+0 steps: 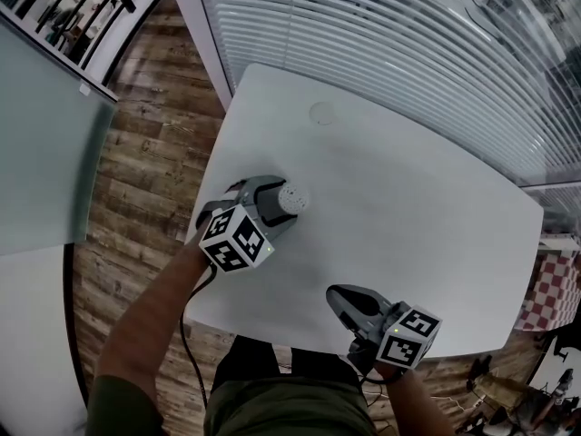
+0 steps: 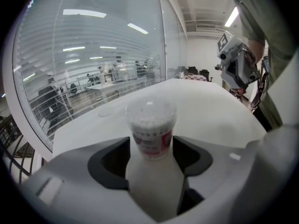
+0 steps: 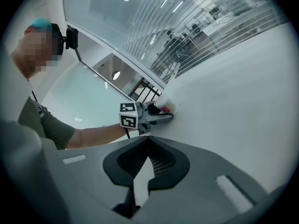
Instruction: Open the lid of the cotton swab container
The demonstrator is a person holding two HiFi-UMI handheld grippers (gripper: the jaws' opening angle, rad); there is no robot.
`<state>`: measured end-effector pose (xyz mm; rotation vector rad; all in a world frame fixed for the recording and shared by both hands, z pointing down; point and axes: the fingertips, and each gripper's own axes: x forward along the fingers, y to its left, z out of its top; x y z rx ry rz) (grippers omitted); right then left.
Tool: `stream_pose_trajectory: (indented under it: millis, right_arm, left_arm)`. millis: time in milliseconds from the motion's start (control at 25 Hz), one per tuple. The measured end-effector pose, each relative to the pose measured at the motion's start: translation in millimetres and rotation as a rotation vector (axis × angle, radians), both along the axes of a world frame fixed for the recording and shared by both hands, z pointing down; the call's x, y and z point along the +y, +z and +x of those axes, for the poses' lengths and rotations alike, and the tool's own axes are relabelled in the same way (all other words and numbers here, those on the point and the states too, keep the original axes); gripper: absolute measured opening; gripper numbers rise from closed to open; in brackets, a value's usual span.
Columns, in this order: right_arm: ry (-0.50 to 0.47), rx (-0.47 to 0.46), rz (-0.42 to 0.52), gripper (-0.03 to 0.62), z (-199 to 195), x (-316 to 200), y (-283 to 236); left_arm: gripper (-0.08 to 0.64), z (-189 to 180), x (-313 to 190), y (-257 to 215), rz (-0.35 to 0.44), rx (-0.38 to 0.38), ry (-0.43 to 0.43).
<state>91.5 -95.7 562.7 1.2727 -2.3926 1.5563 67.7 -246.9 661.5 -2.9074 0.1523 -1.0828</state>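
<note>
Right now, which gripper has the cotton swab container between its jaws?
The left gripper: the cotton swab container stands between its spread jaws. The right gripper, shut and empty, sits apart.

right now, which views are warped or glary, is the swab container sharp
Left gripper view: strong fisheye bending, bright streaks glare on the glass wall, cotton swab container fairly sharp. Right gripper view: same bending, container small and soft. Head view: milder bending, even light.

light: bright, ceiling strips (image 2: 84, 13) | shadows: soft | edges: fisheye-warped, dark vignette
</note>
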Motion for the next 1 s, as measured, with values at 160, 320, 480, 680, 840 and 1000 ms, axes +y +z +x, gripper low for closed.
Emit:
stream_pose_trajectory:
  millis: [160,320,480,680,840,1000]
  right_arm:
    - [0.000,0.000,0.000,0.009,-1,-2,1]
    - [-0.005,0.000,0.006,0.009,1,-4,-4]
    - [-0.004,0.003,0.009,0.009,4,-9,-8]
    - [-0.003,0.008,0.014,0.009,6,-9,-11]
    - [-0.009,0.010,0.025,0.009,5,-14,-13]
    - [-0.017,0.012,0.039,0.009,7,-16,-20]
  left_arm:
    - [0.282,2,-3,-1,0.016,-0.010,0.003]
    - [0.282,7,-1,-1,0.011,-0.032,0.014]
    - [0.282,11,-3,0,0.010,-0.050,0.020]
    - [0.281,9,0,2,-0.008,-0.039,-0.003]
    - [0.268,7,-2,2,-0.004,-0.024,-0.017]
    - [0.263,9,-1,0,-0.016,-0.011,-0.027]
